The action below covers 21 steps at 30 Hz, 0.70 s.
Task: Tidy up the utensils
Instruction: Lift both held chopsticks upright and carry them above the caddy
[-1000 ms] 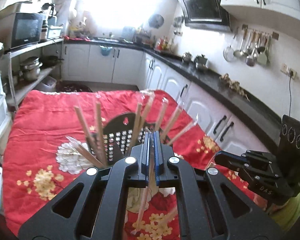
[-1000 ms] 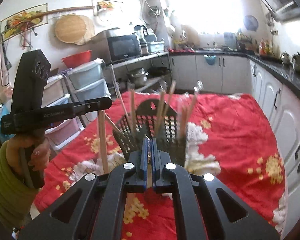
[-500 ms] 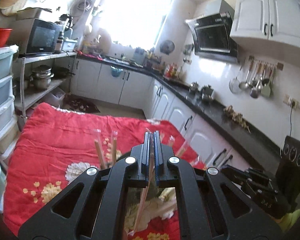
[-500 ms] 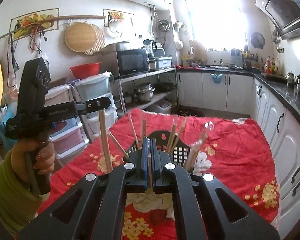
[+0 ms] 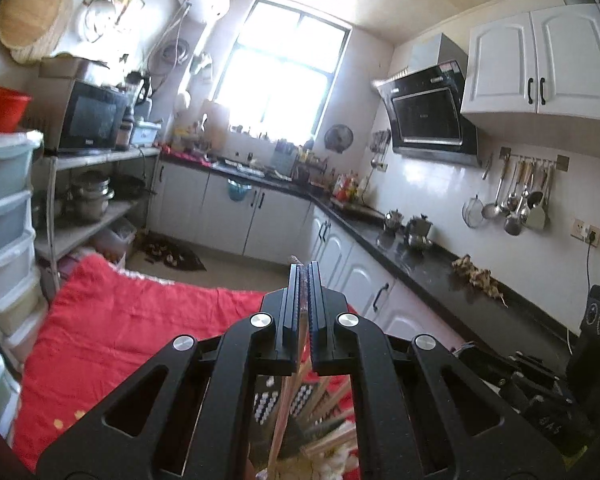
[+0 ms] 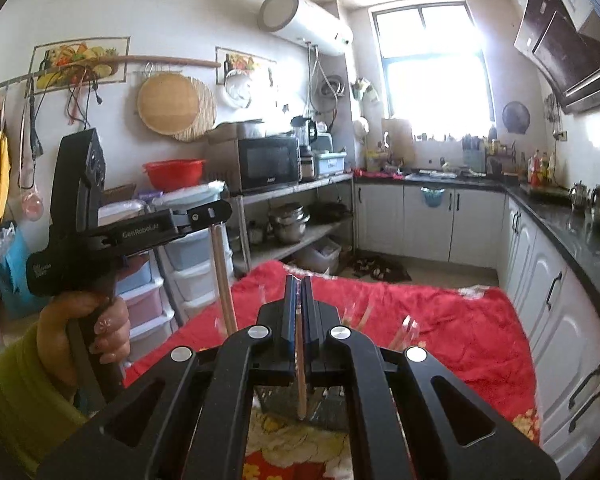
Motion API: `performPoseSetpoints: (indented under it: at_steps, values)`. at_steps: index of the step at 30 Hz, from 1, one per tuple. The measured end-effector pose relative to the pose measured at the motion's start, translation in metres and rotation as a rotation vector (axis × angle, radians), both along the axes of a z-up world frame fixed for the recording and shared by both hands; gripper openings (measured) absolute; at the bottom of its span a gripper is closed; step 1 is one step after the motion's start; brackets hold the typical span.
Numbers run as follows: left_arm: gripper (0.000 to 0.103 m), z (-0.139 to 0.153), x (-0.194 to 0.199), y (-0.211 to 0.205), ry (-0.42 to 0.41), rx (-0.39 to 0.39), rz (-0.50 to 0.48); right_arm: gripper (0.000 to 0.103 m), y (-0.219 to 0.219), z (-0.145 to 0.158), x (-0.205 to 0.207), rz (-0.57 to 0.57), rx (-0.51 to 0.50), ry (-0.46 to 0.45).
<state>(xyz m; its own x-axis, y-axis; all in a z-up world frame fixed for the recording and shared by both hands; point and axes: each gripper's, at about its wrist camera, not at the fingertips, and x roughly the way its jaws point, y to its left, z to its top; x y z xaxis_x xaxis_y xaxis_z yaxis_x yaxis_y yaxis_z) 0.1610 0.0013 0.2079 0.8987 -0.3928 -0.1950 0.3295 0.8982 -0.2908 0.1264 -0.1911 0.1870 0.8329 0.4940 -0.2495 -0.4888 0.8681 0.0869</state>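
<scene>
My left gripper (image 5: 304, 270) is shut on a wooden chopstick (image 5: 283, 412) that hangs down below its jaws. In the right wrist view the left gripper (image 6: 216, 213) is held up at the left with that chopstick (image 6: 224, 280) hanging from it. My right gripper (image 6: 298, 280) is shut on another wooden chopstick (image 6: 300, 372). The black perforated utensil basket (image 6: 332, 406) stands on the red cloth below both grippers, mostly hidden by them, with several chopsticks in it (image 6: 364, 316). Part of the basket shows under the left gripper (image 5: 300, 400).
A red flowered cloth (image 6: 460, 328) covers the table. White cabinets and a black counter (image 5: 428, 268) run along the right. Shelves with a microwave (image 6: 268, 162) and plastic drawers (image 6: 196, 276) stand at the left. The right gripper's body (image 5: 540, 384) shows at lower right.
Both grippers have risen and tilted up, each lifting its chopstick. The basket has dropped low in both views, and more of the kitchen walls and window shows.
</scene>
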Motion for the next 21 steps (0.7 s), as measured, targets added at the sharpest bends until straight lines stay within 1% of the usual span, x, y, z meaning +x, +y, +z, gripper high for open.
performPoseSetpoints:
  at_steps: [5, 11, 13, 17, 21]
  values:
    - [0.002, 0.012, 0.009, -0.003, -0.030, 0.004, 0.021, 0.003, -0.006, 0.016, 0.005, -0.019, 0.020, -0.042]
    - [0.002, 0.013, 0.023, -0.010, -0.066, 0.022, 0.061, 0.003, -0.011, 0.028, 0.014, -0.042, 0.028, -0.082]
    - [0.002, 0.010, 0.029, -0.012, -0.066, 0.034, 0.082, 0.003, -0.011, 0.031, 0.017, -0.054, 0.026, -0.094]
    - [0.002, 0.000, 0.041, -0.013, -0.057, 0.030, 0.104, 0.003, -0.012, 0.031, 0.024, -0.075, 0.018, -0.109]
    - [0.002, -0.014, 0.049, -0.016, -0.047, 0.039, 0.123, 0.003, -0.013, 0.024, 0.037, -0.093, 0.011, -0.090]
